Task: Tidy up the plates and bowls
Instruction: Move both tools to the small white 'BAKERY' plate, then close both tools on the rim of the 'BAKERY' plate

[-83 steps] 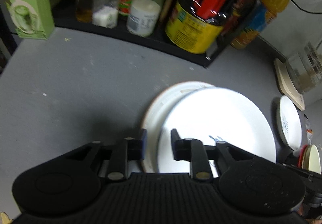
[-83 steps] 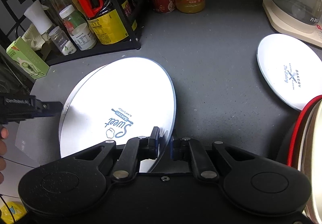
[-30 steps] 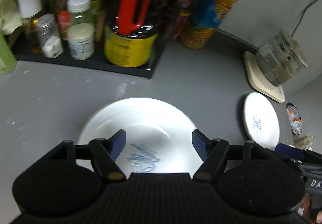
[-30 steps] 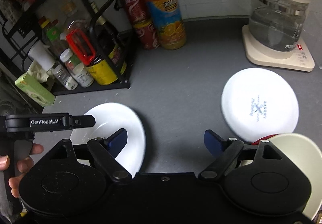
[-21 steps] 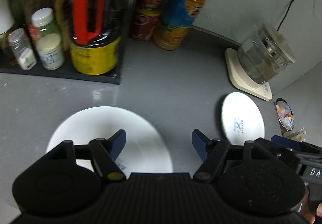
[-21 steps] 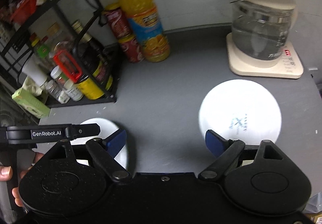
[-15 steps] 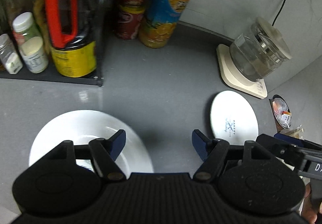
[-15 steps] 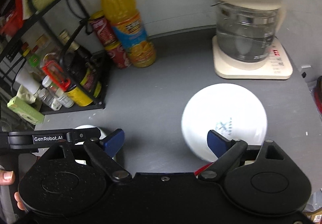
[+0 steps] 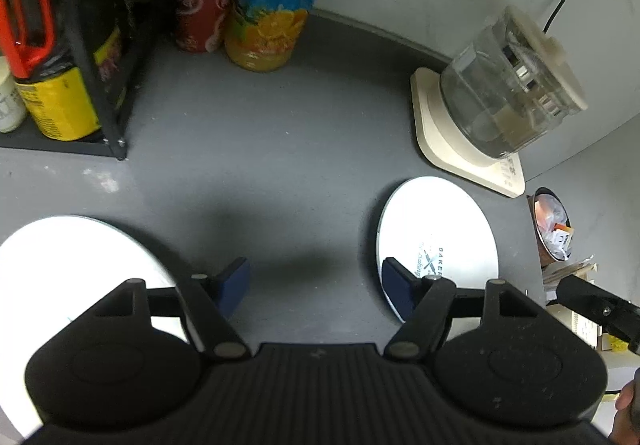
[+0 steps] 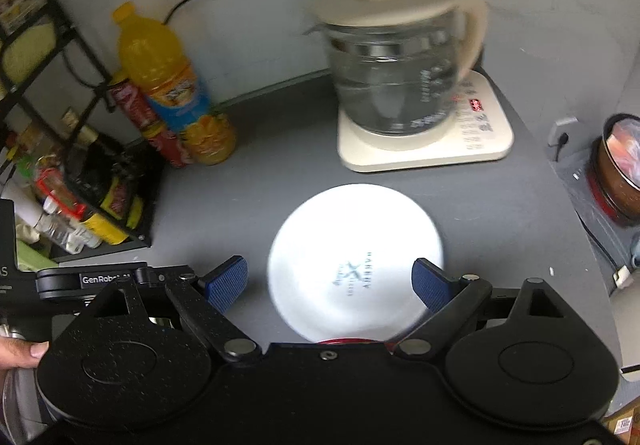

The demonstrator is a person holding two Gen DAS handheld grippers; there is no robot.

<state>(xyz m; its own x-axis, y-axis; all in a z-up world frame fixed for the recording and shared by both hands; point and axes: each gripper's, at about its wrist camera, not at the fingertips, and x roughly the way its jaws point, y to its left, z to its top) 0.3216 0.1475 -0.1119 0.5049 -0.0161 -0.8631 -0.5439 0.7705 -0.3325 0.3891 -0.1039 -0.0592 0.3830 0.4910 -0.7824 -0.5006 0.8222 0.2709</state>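
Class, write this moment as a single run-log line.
left gripper: open, empty | right gripper: open, empty, above bakery plate | large plate: on counter

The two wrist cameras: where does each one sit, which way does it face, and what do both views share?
Left wrist view: sits behind the open left gripper, looks steeply down at the grey countertop; a fingertip shows at the lower right edge.
Right wrist view: sits behind the open right gripper, looks down over the white round plate with printed logo; a hand shows at left.
Shared: that plate, the glass kettle on its cream base, the orange juice bottle.
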